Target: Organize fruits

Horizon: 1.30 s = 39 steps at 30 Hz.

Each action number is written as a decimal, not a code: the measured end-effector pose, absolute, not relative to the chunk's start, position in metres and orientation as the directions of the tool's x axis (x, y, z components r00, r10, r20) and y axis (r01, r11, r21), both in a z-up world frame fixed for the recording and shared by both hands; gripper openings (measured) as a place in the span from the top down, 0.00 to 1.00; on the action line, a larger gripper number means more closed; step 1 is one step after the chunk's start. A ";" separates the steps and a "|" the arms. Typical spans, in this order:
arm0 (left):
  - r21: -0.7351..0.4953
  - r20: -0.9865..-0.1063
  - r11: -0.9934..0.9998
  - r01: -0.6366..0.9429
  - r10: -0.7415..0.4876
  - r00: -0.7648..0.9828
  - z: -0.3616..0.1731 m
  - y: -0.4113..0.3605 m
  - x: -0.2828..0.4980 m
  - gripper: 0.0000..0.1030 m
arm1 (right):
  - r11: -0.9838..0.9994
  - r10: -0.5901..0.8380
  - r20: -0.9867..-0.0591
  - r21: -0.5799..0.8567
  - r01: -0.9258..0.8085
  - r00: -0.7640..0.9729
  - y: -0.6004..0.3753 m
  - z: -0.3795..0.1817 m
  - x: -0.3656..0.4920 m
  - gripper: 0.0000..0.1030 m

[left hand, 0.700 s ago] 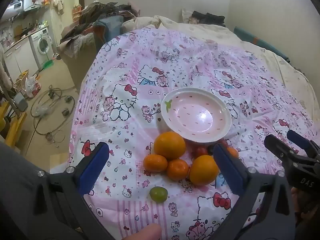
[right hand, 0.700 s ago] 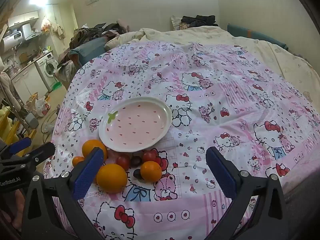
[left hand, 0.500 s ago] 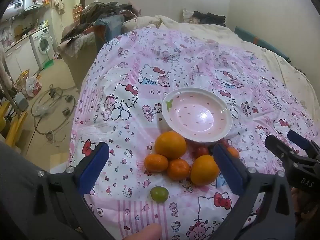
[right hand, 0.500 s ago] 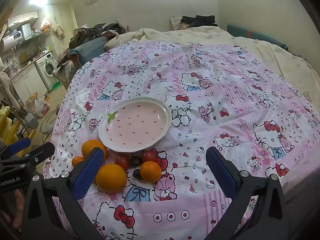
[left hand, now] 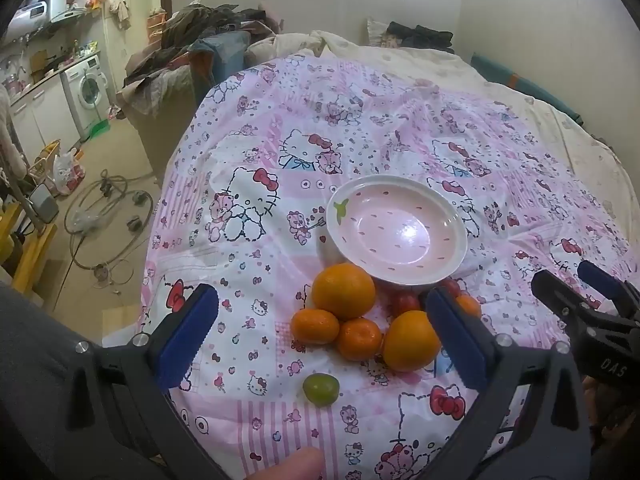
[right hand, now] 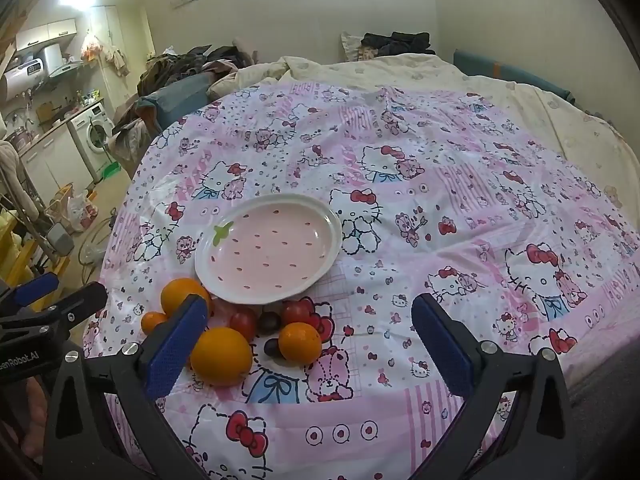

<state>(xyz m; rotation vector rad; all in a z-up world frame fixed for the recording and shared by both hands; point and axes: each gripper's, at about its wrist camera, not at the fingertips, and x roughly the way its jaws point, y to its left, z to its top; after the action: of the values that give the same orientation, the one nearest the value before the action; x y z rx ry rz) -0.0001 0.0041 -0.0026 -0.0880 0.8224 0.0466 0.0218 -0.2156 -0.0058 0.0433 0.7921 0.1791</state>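
A pink strawberry-shaped plate (left hand: 396, 228) with a white rim, dark seed flecks and a green leaf painted at one edge sits empty on my bed's pink cartoon-cat cover (left hand: 360, 128). The fruit lies in a loose cluster on the cover just at the plate's near edge — a large orange (left hand: 343, 290) touching the rim, two small mandarins (left hand: 315, 326) side by side below it, a second large orange (left hand: 411, 341) beside them, and a lone green grape-sized fruit (left hand: 321, 389) set apart, nearest me. From the right wrist view, red cherry tomatoes (right hand: 243, 322), two dark round fruits (right hand: 269, 321) and another mandarin (right hand: 299, 342) show too. My left gripper (left hand: 318, 338) and right gripper (right hand: 306, 344) both hang above the cover — fingers (left hand: 188, 336) spread wide, holding nothing.
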 end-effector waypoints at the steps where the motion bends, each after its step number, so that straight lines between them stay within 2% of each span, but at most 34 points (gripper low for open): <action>1: -0.060 -0.734 0.995 -0.075 0.007 0.679 -0.003 0.005 0.000 0.00 | 0.984 0.176 -0.704 0.107 -0.143 0.688 -0.216 -0.006 0.022 0.00; 39: -0.042 -0.737 0.996 -0.083 0.025 0.676 -0.007 0.012 -0.002 0.00 | 0.986 0.165 -0.703 0.108 -0.126 0.692 -0.219 -0.006 0.022 0.00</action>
<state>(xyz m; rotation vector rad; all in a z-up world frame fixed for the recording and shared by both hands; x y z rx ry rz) -0.0022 0.0116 -0.0065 -0.0737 0.8271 0.0610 0.0218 -0.2192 -0.0058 0.0531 0.7907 0.1627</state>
